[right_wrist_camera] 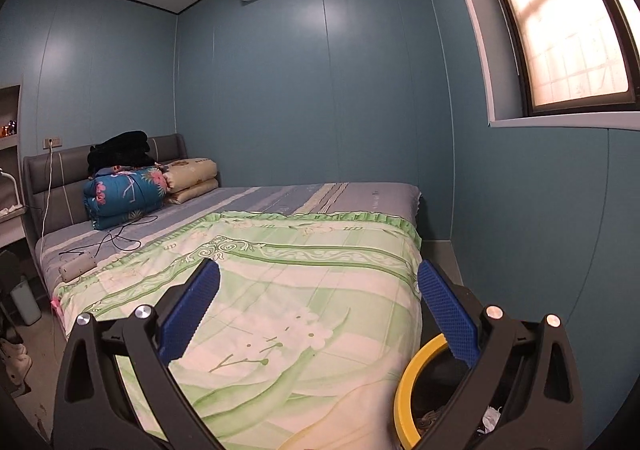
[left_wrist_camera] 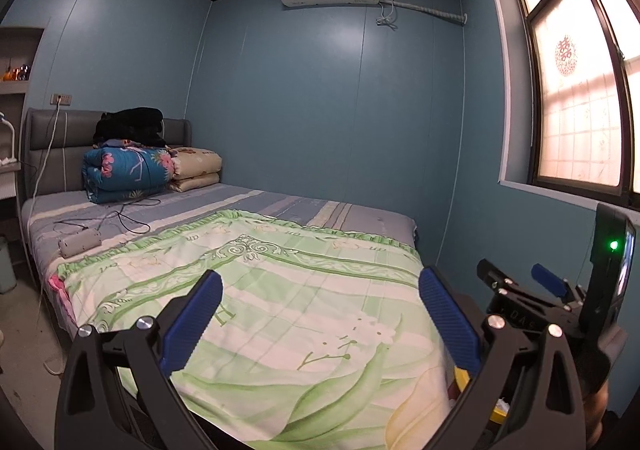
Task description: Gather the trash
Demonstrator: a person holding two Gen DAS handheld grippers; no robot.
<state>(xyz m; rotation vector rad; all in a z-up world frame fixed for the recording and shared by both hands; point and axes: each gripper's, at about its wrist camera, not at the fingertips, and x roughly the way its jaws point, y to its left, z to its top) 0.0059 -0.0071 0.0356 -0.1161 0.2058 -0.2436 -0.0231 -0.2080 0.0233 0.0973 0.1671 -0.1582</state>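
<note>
Hovering wide open and empty, both tongs — left gripper (left_wrist_camera: 320,314), right gripper (right_wrist_camera: 318,310) — are risking snagging the green quilt (right_wrist_camera: 280,290) just beneath them.

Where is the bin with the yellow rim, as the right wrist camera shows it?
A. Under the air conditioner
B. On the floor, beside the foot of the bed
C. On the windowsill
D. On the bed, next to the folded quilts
B: the yellow-rimmed bin stands low beside the green bedspread, behind the right gripper.
</note>
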